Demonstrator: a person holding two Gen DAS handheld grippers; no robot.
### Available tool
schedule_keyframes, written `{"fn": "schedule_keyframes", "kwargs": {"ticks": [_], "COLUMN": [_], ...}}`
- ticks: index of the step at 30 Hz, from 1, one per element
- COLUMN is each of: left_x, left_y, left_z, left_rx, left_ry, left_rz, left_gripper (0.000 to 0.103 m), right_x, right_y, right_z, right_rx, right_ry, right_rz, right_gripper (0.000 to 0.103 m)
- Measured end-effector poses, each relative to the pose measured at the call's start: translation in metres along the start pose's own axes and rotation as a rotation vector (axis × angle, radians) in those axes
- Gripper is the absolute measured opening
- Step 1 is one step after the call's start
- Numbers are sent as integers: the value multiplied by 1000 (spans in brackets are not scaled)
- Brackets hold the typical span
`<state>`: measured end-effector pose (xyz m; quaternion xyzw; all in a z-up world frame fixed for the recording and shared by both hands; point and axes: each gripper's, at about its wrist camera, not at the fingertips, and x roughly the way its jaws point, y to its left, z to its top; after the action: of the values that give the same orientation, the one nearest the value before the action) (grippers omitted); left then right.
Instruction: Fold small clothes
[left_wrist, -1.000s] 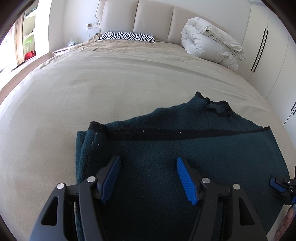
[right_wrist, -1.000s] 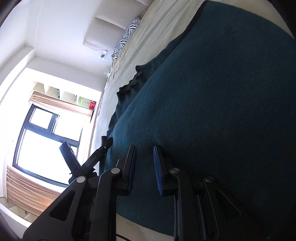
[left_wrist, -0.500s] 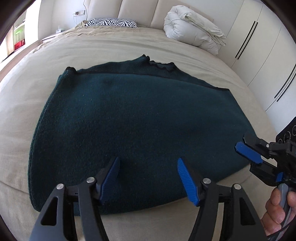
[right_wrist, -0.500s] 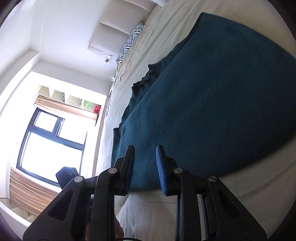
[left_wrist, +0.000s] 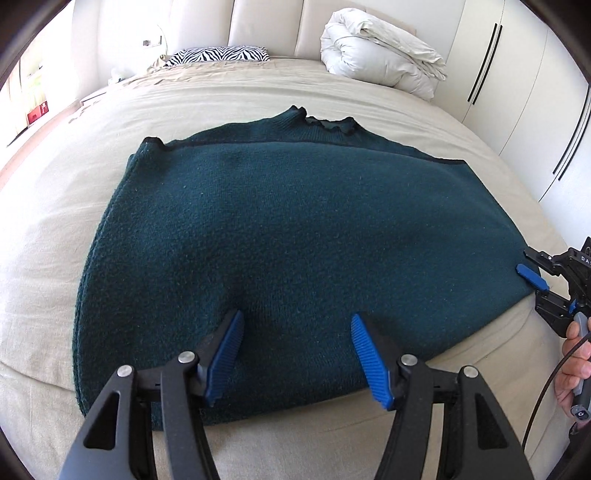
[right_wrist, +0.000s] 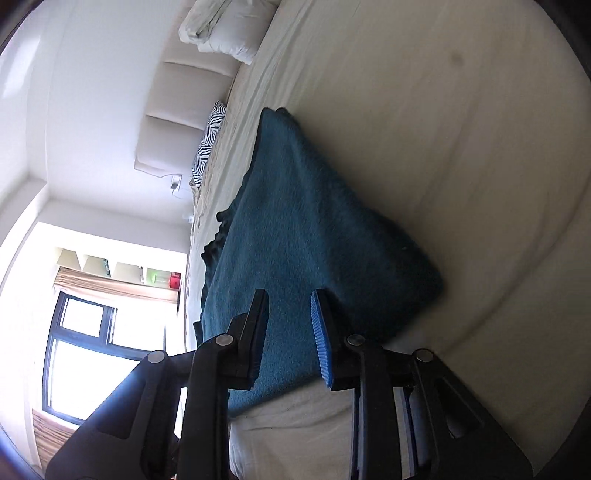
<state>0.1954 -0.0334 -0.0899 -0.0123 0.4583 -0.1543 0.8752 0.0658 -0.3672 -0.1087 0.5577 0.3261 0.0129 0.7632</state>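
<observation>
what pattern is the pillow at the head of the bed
Black-and-white zebra stripes on the pillow, clearest in the left wrist view.

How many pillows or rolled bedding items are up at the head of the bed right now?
2. A zebra-print pillow lies flat at the headboard's left side; a rolled white duvet sits at the right corner by the wardrobe. More could be hidden beyond the frame edges.
</observation>
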Motion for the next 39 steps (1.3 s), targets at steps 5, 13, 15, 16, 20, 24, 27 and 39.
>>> {"fn": "schedule_keyframes", "kwargs": {"ticks": [5,13,15,16,20,24,27,39], "left_x": [1,-2,-6,-9,-27,-58,-82,-29], "left_y": [-1,1,6,9,33,76,119,175], "left_z": [0,-1,-1,-1,-5,-10,-14,6], "left_rx": [8,0,-21,-36,-116,-216,-347,-624], "left_ry": [-5,-12,-17,-19,-39,-98,-169,6], "left_rz": [2,-14,-36,-47,-68,-40,-16,-442], "left_gripper": [64,64,64,64,64,66,76,79], "right_x": [-49,-94,-100,-100,-93,-85,-78,40], "right_y": [-21,-35,-28,-23,6,38,64,156], "right_z": [22,8,-3,-7,-14,-22,-33,-61], "right_rx": [30,26,4,-10,-75,-136,-208,-369], "right_ry": [-111,-132,-127,-123,-99,-81,-75,246], "right_rz": [-32,-59,-55,-53,-39,-30,-18,102], "right_gripper": [23,24,24,24,24,63,72,71]}}
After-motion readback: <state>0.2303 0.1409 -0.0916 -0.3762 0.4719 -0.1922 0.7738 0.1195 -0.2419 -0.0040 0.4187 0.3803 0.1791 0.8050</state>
